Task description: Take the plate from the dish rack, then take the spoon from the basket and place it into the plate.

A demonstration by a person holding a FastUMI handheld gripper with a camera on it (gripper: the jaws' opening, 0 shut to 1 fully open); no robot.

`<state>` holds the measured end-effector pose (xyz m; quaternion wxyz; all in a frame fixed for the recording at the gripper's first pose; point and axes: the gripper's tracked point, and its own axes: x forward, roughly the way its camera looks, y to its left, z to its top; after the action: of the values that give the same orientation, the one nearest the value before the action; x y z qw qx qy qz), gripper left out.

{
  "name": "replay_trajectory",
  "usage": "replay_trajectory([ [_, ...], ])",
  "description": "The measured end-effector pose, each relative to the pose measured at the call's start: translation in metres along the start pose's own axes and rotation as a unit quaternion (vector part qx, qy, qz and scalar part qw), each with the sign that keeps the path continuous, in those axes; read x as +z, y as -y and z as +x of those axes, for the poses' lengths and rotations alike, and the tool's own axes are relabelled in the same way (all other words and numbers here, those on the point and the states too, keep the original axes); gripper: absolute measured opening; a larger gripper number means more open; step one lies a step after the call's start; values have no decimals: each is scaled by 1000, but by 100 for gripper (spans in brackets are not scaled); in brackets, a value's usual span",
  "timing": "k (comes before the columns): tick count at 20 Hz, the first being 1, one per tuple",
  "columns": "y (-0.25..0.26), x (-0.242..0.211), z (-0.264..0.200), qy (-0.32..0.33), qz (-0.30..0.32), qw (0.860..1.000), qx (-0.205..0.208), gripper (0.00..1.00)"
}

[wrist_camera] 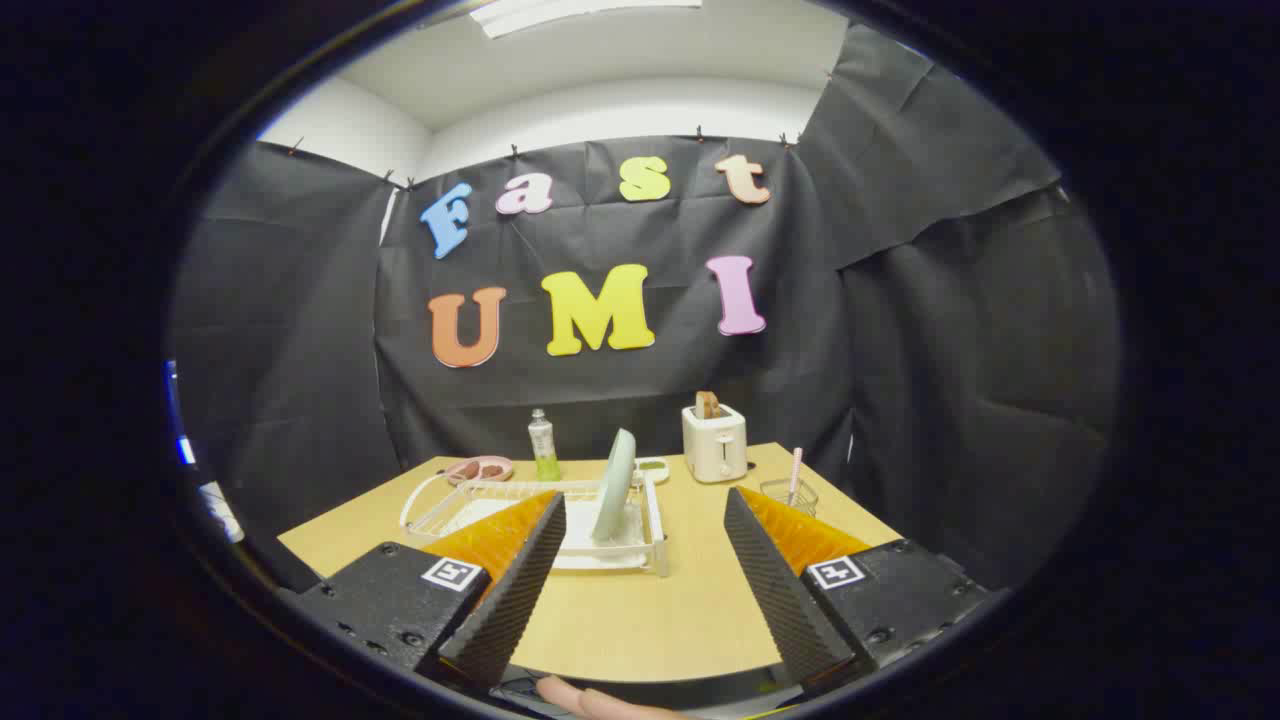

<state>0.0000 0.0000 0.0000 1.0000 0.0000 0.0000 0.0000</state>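
1. We are holding the fingers (645,560) spread wide and released, gripping nothing; bare worktop (640,610) is showing in the gap between them.
2. We are looking at the plate (614,484) standing on edge, nearly upright, in the dish rack (655,520), just beyond the fingertips at about 11 o'clock from the gap. Its lower rim is sitting in the rack's tray, and the left finger is covering part of the rack's near side.
3. We are seeing the spoon (795,474) at about 1 o'clock, its pale handle sticking up out of a small clear basket (788,495) just past the right finger's tip. Plate and spoon are standing well apart, with the toaster (714,443) behind and between them.
4. Farther back, at 11 o'clock beyond the rack, a green bottle (543,447) and a pink dish (480,468) are resting near the worktop's far edge.
5. We are judging that the first step is only opening: the plate is untouched in the rack and the spoon is in its basket.
6. We are expecting the next move to call for easing forward and a little left, lining the gap up with the plate's thin edge so one finger passes each face, then closing and lifting straight up clear of the rack's wires.
7. We are minding that the glazed plate may be slippery, so a grip near the upper rim should be firm.
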Motion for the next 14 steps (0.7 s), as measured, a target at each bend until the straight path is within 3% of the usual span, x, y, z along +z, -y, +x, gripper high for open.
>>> replay_trajectory([
  [14,-8,-11,-1,-11,-6,1000,14,100],
])
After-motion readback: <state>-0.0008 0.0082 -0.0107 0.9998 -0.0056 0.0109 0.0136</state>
